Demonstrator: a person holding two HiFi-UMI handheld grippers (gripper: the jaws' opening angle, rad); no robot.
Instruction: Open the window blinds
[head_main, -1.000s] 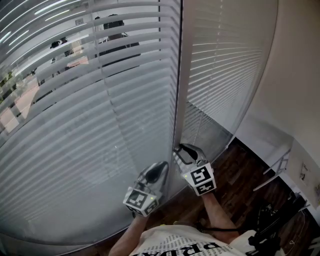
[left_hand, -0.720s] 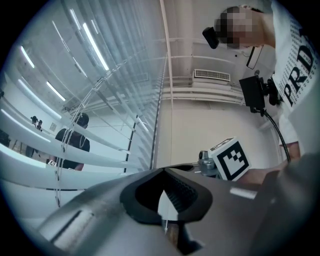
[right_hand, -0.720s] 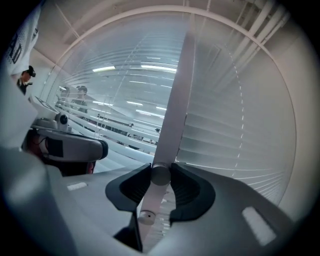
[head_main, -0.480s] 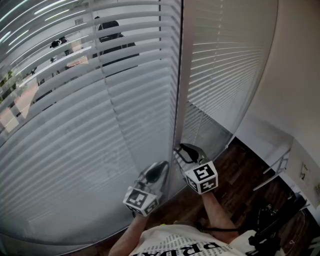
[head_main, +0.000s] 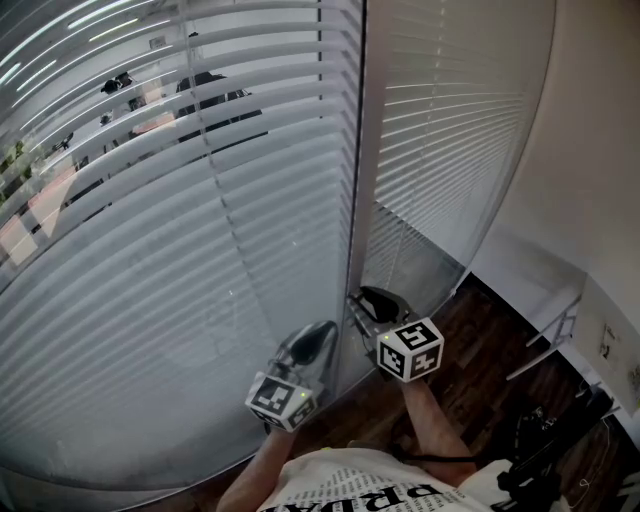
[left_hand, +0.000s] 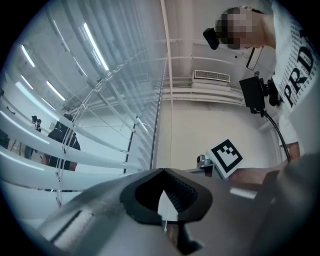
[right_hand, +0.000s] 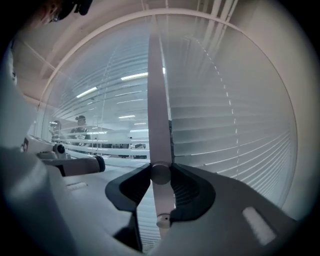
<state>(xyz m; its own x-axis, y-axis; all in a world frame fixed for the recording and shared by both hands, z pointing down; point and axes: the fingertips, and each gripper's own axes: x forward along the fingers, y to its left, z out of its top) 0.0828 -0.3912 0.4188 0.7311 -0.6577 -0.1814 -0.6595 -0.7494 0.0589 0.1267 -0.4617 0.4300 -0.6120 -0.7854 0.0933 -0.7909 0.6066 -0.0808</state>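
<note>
White thin slats of the window blind (head_main: 200, 250) hang flat against the glass, right in front of the person. They are only partly tilted. A room on the other side can be seen through the gaps near the top, but lower down the slats look closed.

A long pale grey round wand (right_hand: 156, 90) hangs down beside the blind, next to the upright white frame post (head_main: 362, 120). The wand is held in the right gripper (right_hand: 161, 176). The black pads are pressed on it from both sides near its bottom end, and the end sticks out a little under the jaws.

The left gripper (left_hand: 163, 195) is held just beside the right one, with its jaws closed together at the tips. Nothing is seen to be held in it. A thin white sliver shows in the hollow between the pads, and it cannot be told what that is.

The step in hand is judged to be turning the wand.
- The wand should be rolled around its own long line, not pulled down or pushed sideways, so it is not bent.
- The grip should be firm, so the smooth rod is not let slip.
- The slats should be watched. If the gaps get smaller, the wand should be turned the other way.
- Only 1 gripper is needed, so the 2nd should be held away from the slats.
</note>
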